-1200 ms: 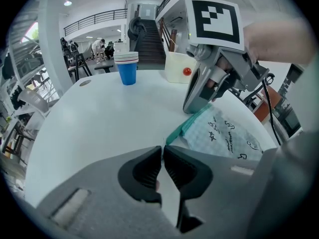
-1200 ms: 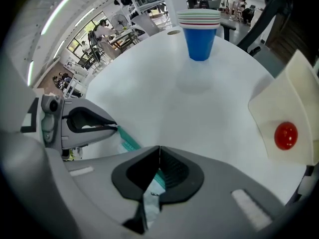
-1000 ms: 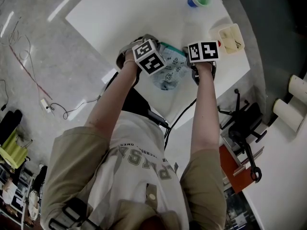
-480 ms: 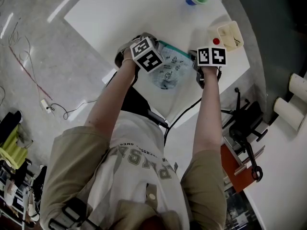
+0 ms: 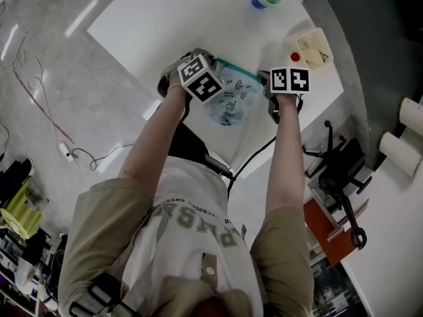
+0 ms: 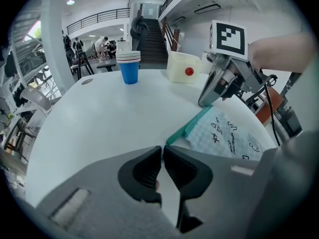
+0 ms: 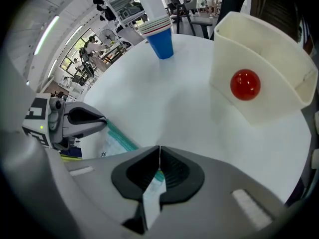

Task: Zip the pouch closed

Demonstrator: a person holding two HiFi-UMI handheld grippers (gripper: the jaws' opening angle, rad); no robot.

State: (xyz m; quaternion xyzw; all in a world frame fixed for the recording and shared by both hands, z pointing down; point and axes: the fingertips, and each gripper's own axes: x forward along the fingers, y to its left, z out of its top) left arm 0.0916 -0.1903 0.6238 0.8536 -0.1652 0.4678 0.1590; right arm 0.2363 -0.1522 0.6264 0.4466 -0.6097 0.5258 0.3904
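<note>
Two grippers are held at opposite ends of the pouch (image 5: 231, 102), which lies flat on the white bench (image 5: 158, 25) near the edge closest to the person. The left gripper (image 6: 162, 149) is closed narrow on one end of the pouch. A thin fold of pale material is pinched between its pads, and the teal zip strip (image 6: 193, 125) runs from the jaw tips toward the right gripper (image 7: 159, 156). The right gripper is closed tight at the other end of the strip, with teal and white pouch material clamped between its pads. Whether the slider itself is pinched cannot be told. Both grippers are pointed steeply downward. The pouch body is translucent and printed with small dark figures. A stack of cups (image 6: 129, 66), the outermost blue, is stood at the far part of the bench. A white container (image 7: 259, 68) bearing a red round piece (image 7: 245, 84) on its wall is placed just beyond the right gripper.
</note>
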